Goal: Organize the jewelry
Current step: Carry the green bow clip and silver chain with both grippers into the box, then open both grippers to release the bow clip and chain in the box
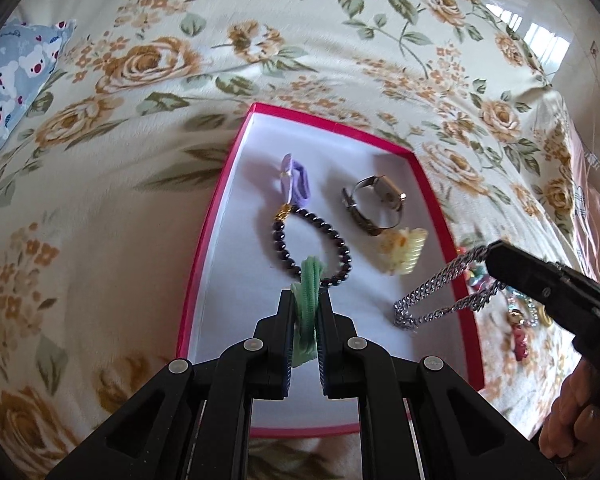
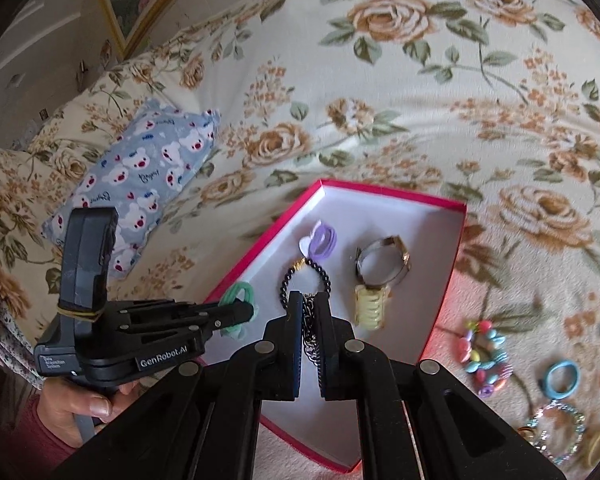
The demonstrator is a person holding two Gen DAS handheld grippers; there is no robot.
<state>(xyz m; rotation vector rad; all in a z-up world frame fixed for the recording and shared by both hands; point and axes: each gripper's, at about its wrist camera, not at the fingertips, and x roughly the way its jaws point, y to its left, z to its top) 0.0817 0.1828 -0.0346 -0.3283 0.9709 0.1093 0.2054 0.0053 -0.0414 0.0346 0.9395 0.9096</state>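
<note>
A red-rimmed box [image 1: 208, 248] with a white floor lies on the floral bedspread; it also shows in the right wrist view [image 2: 458, 248]. Inside lie a purple hair tie [image 1: 298, 180], a dark bead bracelet [image 1: 332, 240], a wristwatch [image 1: 374, 204] and a pale yellow hair claw [image 1: 404, 250]. My left gripper [image 1: 305, 300] is shut on a green hair tie [image 1: 310, 280] above the box's near end. My right gripper [image 2: 309, 300] is shut on a silver chain [image 1: 440, 296] that hangs over the box's right side.
On the bedspread right of the box lie a colourful bead bracelet [image 2: 485, 356], a blue hair tie [image 2: 561, 380], a sparkly bracelet [image 2: 556, 432] and a yellow ring-shaped item [image 2: 598, 446]. A blue bear-print pillow [image 2: 140, 180] lies to the left.
</note>
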